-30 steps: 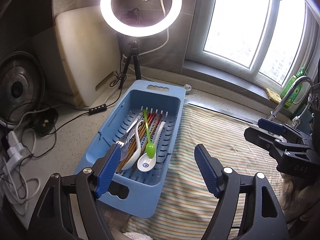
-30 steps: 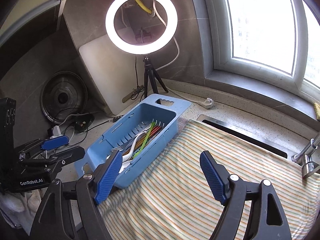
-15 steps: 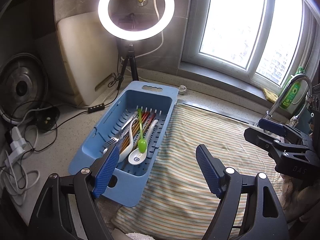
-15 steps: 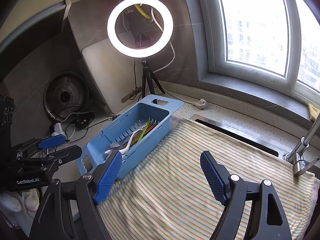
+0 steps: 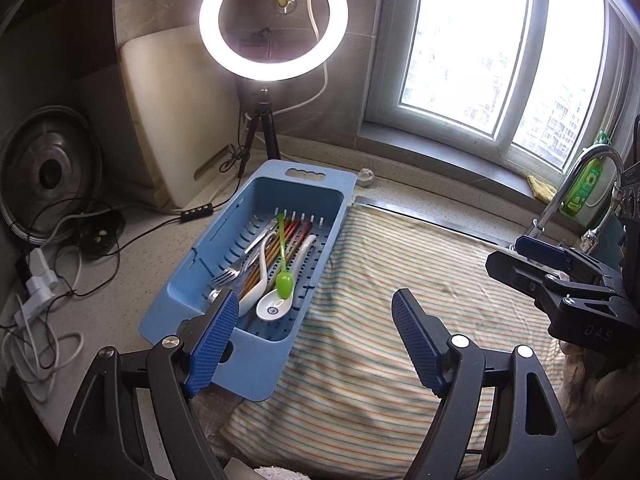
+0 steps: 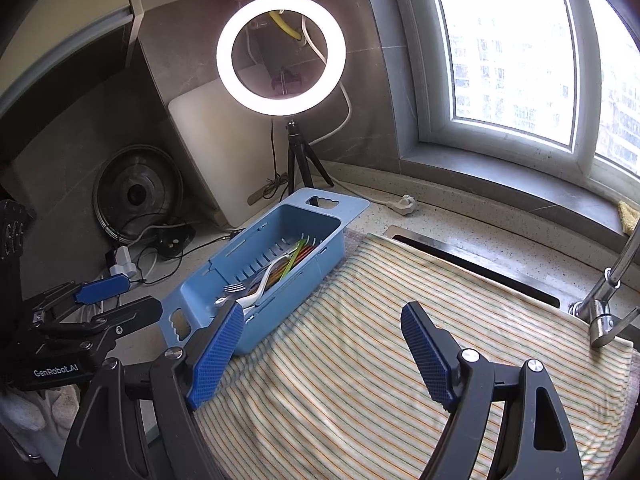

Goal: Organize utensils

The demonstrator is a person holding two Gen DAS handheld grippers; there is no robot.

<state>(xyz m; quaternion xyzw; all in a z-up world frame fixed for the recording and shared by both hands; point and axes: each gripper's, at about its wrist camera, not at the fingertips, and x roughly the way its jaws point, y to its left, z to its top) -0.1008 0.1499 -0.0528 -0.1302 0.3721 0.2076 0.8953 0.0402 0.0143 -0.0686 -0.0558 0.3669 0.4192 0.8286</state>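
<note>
Both my tongs have pulled back a bit since a second ago: the tray (image 5: 256, 264) now sits further from me in both views and more striped cloth (image 5: 384, 288) shows below it. Left tongs (image 5: 310, 340) released, jaws wide apart, nothing between the pads, hovering over the tray's near end and the cloth edge. Right tongs (image 6: 322, 350) also released, empty, over the cloth, tray to its left. Utensils all lie in the blue tray: green spoon (image 5: 283, 268) on top, bowl toward me; white spoon (image 5: 276, 306) just under it, second white spoon beside it to the left; fork (image 5: 232, 272) at the left, tines toward me; chopsticks (image 5: 280, 248) underneath, running lengthwise. Tray rests on the counter (image 5: 120, 280), its right edge on the cloth. Cloth covers the sink area; tap (image 6: 616, 284) at right. Ring light (image 5: 273, 20) on a tripod behind the tray, lit. Cables at the left.
</note>
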